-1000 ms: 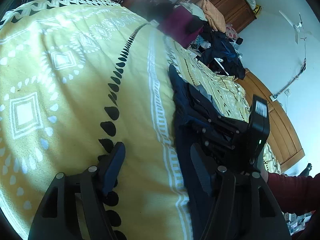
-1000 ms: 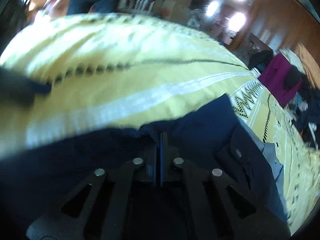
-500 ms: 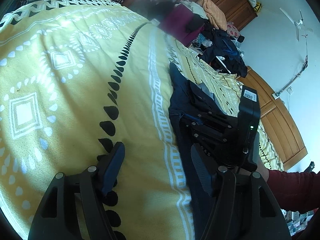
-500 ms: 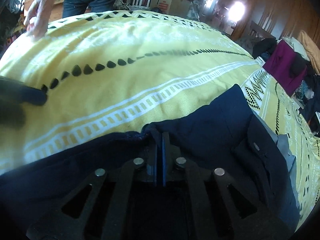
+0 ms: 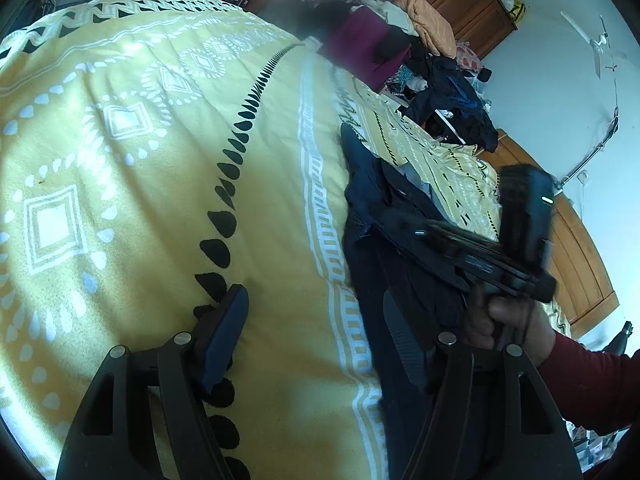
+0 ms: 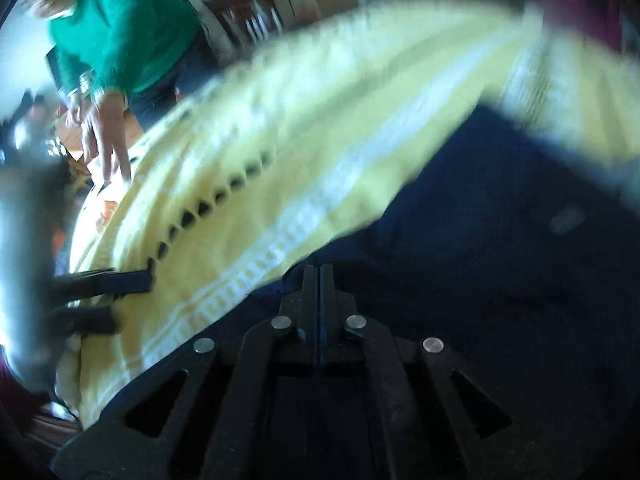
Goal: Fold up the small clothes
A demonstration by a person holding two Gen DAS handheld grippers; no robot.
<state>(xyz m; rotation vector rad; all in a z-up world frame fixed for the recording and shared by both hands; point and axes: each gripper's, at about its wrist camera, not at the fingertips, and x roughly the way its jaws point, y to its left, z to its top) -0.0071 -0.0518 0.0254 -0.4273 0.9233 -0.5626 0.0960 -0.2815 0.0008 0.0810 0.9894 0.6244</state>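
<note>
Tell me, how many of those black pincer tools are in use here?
2. The left gripper hangs open over the yellow bedspread; the right gripper is shut on the navy garment.

Bed surface: yellow blanket (image 5: 160,200) fills most of the left wrist view, left and centre of frame. Pattern: white diamonds at left, a line of black teardrop shapes running from bottom centre to upper centre, a white ladder stripe just right of that.

Dark navy garment (image 5: 372,200) lies flat on the blanket, right of centre, running from mid frame down to the bottom edge, with a grey inner layer showing at its upper right.

Right wrist view is motion-blurred: same blanket (image 6: 300,140) across the middle, navy garment (image 6: 500,240) on it at lower right.
</note>
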